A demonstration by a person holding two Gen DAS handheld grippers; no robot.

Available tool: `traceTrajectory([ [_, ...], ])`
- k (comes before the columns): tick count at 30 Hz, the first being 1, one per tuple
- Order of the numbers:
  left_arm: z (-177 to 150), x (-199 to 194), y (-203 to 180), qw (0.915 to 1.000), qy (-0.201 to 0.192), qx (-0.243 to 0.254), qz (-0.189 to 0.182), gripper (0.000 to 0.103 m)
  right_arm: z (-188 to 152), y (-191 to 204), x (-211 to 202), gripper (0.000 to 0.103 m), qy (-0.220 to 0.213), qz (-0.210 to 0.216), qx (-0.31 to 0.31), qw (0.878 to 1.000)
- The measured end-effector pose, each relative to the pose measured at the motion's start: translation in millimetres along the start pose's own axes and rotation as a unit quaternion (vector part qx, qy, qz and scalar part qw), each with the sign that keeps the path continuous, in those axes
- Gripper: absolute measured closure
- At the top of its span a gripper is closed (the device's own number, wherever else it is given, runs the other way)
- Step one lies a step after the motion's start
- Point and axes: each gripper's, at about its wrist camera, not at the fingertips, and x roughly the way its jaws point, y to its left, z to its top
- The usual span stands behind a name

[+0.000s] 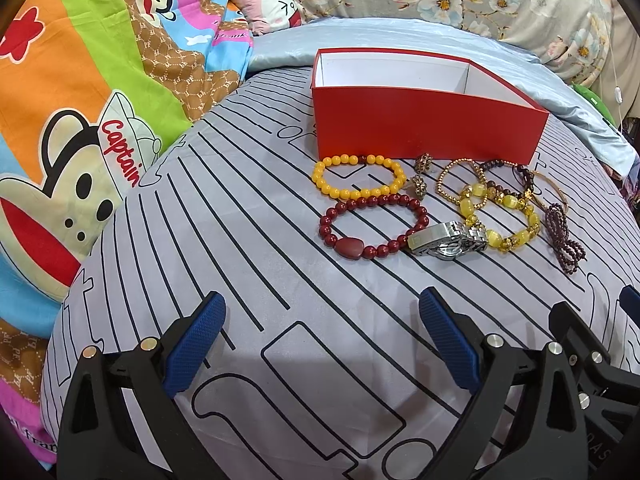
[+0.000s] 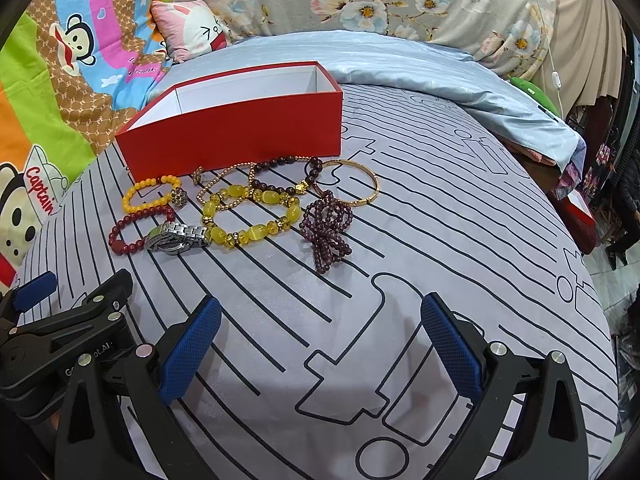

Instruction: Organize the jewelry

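An open red box (image 1: 420, 120) (image 2: 240, 136) with a white inside stands on the grey lined bedsheet. In front of it lie a yellow bead bracelet (image 1: 359, 176) (image 2: 146, 196), a dark red bead bracelet (image 1: 372, 226) (image 2: 132, 228), a silver watch (image 1: 448, 238) (image 2: 178, 236), a chunky yellow crystal bracelet (image 1: 500, 216) (image 2: 252, 216), a purple bead strand (image 1: 564, 236) (image 2: 328, 232), a gold bangle (image 2: 348, 188) and small flower rings (image 1: 420, 174). My left gripper (image 1: 322, 344) and right gripper (image 2: 320, 348) are open and empty, well short of the jewelry.
A cartoon monkey quilt (image 1: 80, 140) lies to the left, a pink pillow (image 2: 188, 28) and floral bedding (image 2: 400, 0) behind. A light blue quilt (image 2: 440, 72) lies behind the box. The bed's edge drops off at the right (image 2: 592, 280).
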Motion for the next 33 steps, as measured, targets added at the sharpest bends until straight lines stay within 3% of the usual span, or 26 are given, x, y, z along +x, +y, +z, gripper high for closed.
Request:
traceTrajectory([
  [33, 0.2, -0.9, 0.9, 1.0000, 0.000, 0.001, 0.001, 0.011, -2.8, 1.2, 1.3, 0.007, 0.002, -0.002, 0.000, 1.000],
])
